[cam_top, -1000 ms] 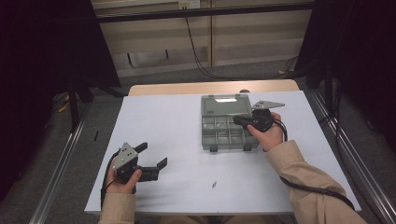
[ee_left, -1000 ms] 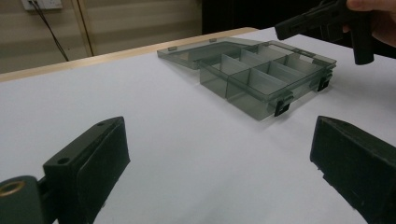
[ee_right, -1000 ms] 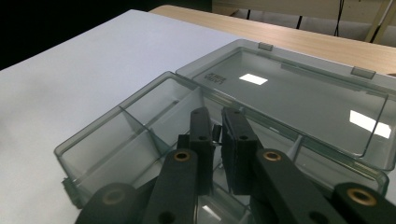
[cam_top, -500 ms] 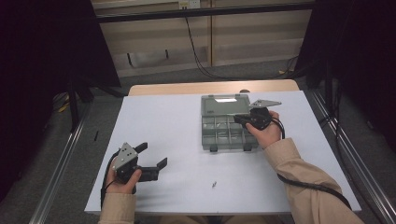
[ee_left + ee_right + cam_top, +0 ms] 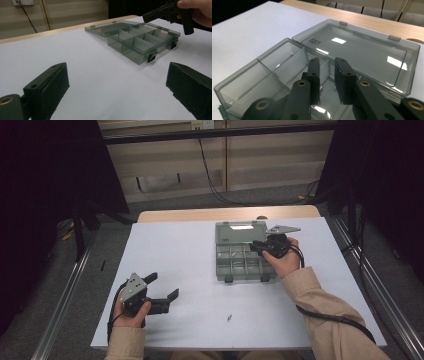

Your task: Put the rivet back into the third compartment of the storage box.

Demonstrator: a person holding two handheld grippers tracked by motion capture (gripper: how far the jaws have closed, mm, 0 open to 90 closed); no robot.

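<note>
- Not much has shifted since a second ago: both hands sit about where they were, and the only real change is that the right gripper [image 5: 261, 246] has just been opening its jaws a little, with nothing between them.
- The organizer box [image 5: 239, 261] sits right of the desk's middle, lid [image 5: 242, 230] folded flat open behind it toward the far edge. It's smoky see-through plastic split into compartments, with two dark latches on the near edge.
- A tiny screw [image 5: 229, 318] lies on the bare white desk [image 5: 175, 250] near the front edge, well apart from the box and between the two forearms.
- In the right gripper view the two black jaws hang over the box's compartments with a narrow gap, gripping nothing; whether the tips touch a divider is hard to tell.
- The left gripper [image 5: 162, 290] rests near the front-left of the desk, jaws spread wide and empty. Its own view looks across open white surface at the box's latch side, with the right gripper over the far corner.
- Lots of free desk on the left half. The right forearm and its trailing cable cross the front-right area, and the box's right end is near that hand.
</note>
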